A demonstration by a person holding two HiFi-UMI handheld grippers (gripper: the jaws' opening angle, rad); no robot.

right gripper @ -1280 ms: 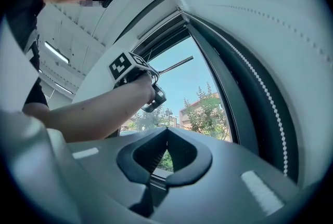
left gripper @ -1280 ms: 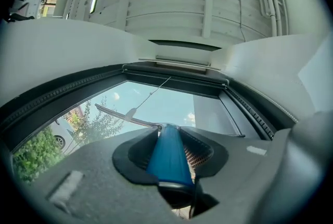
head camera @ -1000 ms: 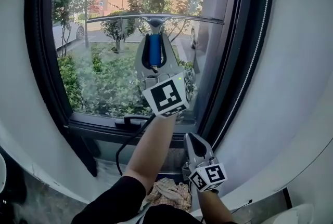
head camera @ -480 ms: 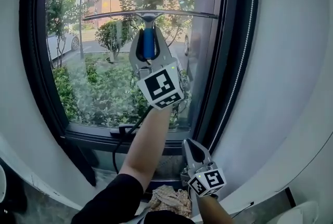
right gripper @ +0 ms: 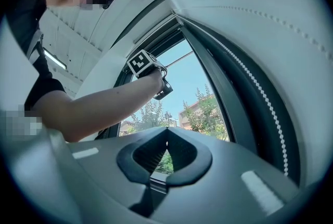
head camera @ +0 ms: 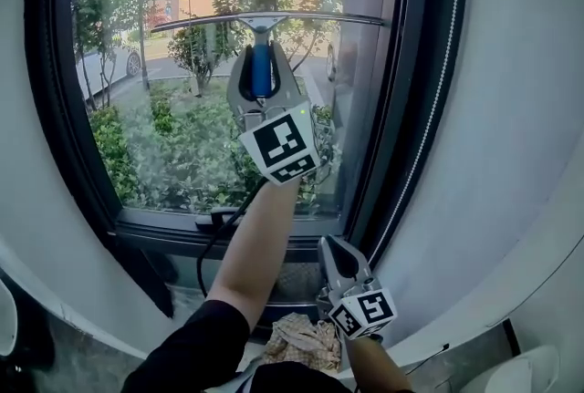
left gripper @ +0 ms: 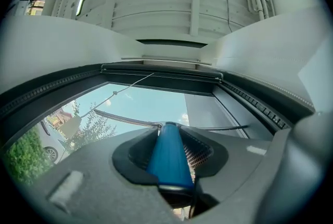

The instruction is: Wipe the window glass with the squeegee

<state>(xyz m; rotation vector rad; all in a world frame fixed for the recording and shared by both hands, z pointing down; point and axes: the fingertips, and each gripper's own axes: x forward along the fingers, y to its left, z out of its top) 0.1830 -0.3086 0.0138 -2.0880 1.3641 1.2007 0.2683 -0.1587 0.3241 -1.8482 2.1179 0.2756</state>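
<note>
Setting: curved white wall (head camera: 511,154) around a dark window frame (head camera: 401,108). Trees, shrubs and a brick building show outside.
Window glass (head camera: 164,127): one tall pane. The greenery looks a little hazy through the lower part, and I cannot tell whether that is film on the pane or lens blur.
Squeegee (head camera: 263,28): high on the pane, with its blade (head camera: 310,17) roughly level and spanning most of the width. The blue handle (head camera: 262,63) hangs straight down from the blade's middle.
Left tool (head camera: 261,54): raised at full arm's reach. In the left gripper view its jaws are clamped on the blue handle (left gripper: 169,158), one on each side, with the blade (left gripper: 125,119) just beyond them.
Right tool (head camera: 336,245): low, near the sill and to the right of my left arm. In the right gripper view its jaws (right gripper: 165,147) are together with nothing between them.
Cloth (head camera: 297,341): a patterned rag lying below the right tool, not in use.
Handling (my judgement): light, with a stiff handle and channel and a soft rubber edge. The round, smooth handle could twist in the jaws, so I favour a hold close to the head for better control of the blade angle. I would keep the pressure even so that neither end of the blade lifts, and keep the metal channel off the glass.
</note>
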